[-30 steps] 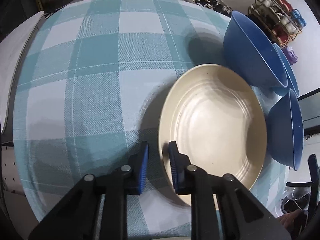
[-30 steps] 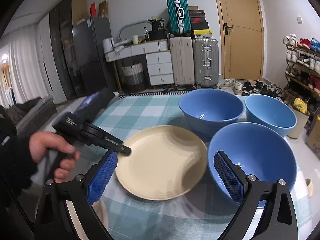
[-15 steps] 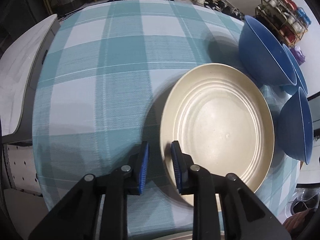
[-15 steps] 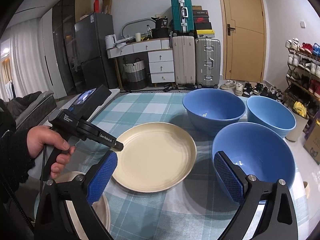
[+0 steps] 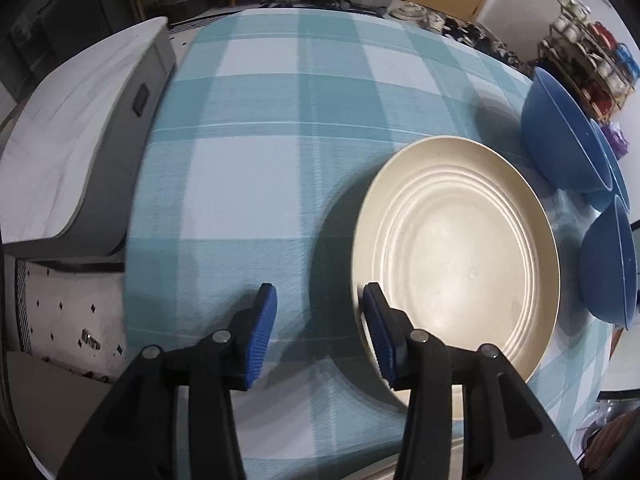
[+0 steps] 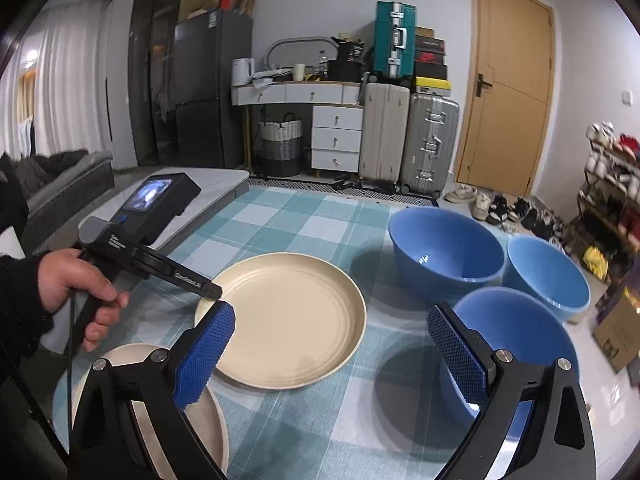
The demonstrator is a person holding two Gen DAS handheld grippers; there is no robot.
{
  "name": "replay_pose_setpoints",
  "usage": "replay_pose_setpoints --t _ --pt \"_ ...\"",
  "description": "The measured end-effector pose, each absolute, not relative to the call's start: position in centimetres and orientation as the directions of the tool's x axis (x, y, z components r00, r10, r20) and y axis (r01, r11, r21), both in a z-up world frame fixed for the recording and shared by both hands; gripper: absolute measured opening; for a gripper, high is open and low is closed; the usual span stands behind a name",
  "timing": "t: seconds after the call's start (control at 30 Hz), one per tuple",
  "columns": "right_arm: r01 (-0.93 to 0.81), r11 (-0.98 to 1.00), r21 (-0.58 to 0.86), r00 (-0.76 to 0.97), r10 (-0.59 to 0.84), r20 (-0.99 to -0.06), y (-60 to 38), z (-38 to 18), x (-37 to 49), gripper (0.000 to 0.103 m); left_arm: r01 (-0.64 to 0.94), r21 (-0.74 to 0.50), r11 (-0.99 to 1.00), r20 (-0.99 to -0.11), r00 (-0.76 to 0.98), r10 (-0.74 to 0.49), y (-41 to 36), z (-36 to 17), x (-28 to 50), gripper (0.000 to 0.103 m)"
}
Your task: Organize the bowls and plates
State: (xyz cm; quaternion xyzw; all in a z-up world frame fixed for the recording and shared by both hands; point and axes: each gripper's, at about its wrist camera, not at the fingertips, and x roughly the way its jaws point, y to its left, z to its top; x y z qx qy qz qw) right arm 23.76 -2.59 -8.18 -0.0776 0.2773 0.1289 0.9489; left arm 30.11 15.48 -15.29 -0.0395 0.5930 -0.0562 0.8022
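Three glossy round blue bowls

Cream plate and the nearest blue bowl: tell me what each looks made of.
Cream plate: probably plastic or melamine, though glazed ceramic is possible; a satin, soft sheen, with moulded concentric rings and a thin rim.
Nearest blue bowl: likely plastic too; uniform blue, thin wall, smooth semi-gloss with a small light glint.
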Motion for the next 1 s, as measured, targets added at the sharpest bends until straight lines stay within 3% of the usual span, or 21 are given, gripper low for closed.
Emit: replay_pose_setpoints --t 0.33,0.5,0.77,0.9,1.0 --pt "-0.335 0.941 0.04 0.747 0.292 -0.597 -1.1 -6.1 27.7 0.099 0.051 -0.122 0.991 -0.941 0.312 -0.132 16.4 -14.6 29.6 0.051" --pt "-0.286 0.954 -0.096 0.77 0.169 -0.615 0.5 -6.4 29.6 0.099 0.008 -0.103 0.995 -0.939 0.329 -0.1 18.1 -14.5 29.3 0.052" --pt "-0.326 0.945 -0.011 0.65 0.216 -0.728 2.2 -9.4 32.8 0.099 -0.052 -0.074 0.996 -0.936 0.347 -0.052 20.5 -14.1 28.7 0.053" --pt "-0.336 0.94 -0.067 0.604 0.161 -0.78 3.5 -12.0 33.9 0.099 -0.055 0.007 0.998 -0.925 0.379 0.027 20.8 -13.3 28.3 0.051" --pt "-0.345 0.931 -0.12 0.599 0.119 -0.792 4.2 -13.6 34.0 0.099 -0.043 -0.052 0.998 -0.919 0.393 -0.031 21.0 -12.7 27.8 0.051"
